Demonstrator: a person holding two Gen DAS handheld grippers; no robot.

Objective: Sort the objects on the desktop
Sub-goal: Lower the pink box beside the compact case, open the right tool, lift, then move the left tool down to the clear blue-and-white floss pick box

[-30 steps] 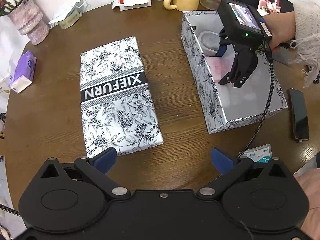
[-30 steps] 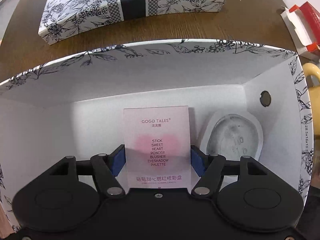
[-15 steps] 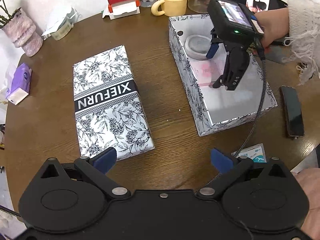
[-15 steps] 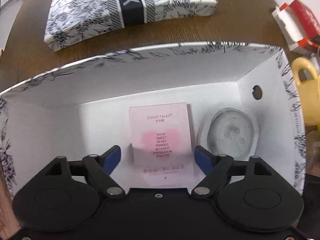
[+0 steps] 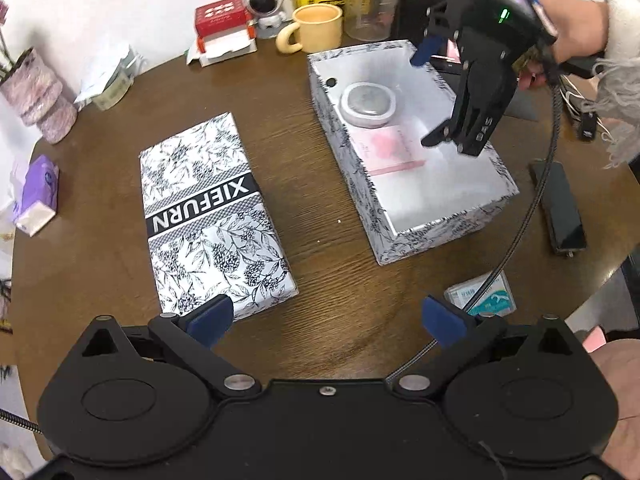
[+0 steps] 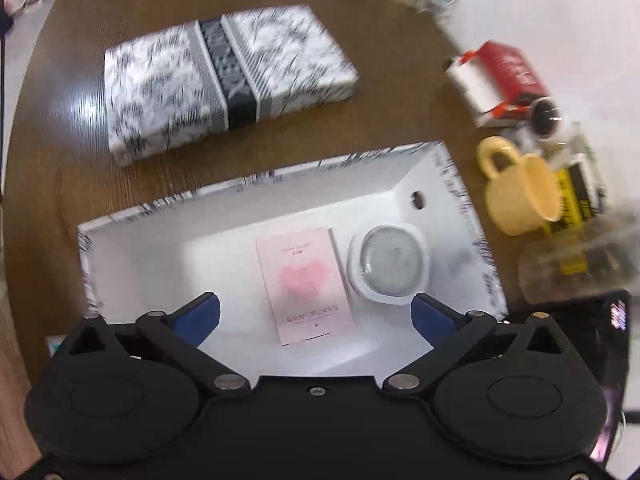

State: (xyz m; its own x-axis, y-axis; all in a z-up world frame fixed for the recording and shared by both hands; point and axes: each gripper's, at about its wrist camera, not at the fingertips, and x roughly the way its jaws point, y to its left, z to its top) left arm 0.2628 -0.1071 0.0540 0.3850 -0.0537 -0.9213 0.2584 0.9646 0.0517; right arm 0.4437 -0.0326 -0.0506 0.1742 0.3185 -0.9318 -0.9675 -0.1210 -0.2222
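Round brown wood-grain worktop (image 5: 320,168) carries: patterned box lid (image 5: 212,220), open patterned box (image 5: 436,236) beside it, yellow mug (image 5: 316,28), red-and-white carton (image 5: 222,26), purple tissue pack (image 5: 36,196), black phone (image 5: 560,208), small blue-green packet (image 5: 486,294).

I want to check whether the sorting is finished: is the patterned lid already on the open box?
No, the patterned lid lies flat on the table beside the open box, apart from it, and the box's inside is uncovered.

Left wrist: high, well back, faces 12 o'clock across table (image 5: 328,184). Right wrist: above box (image 6: 448,184), looks down, blurred. Shared: box (image 5: 452,236), lid (image 5: 208,216).
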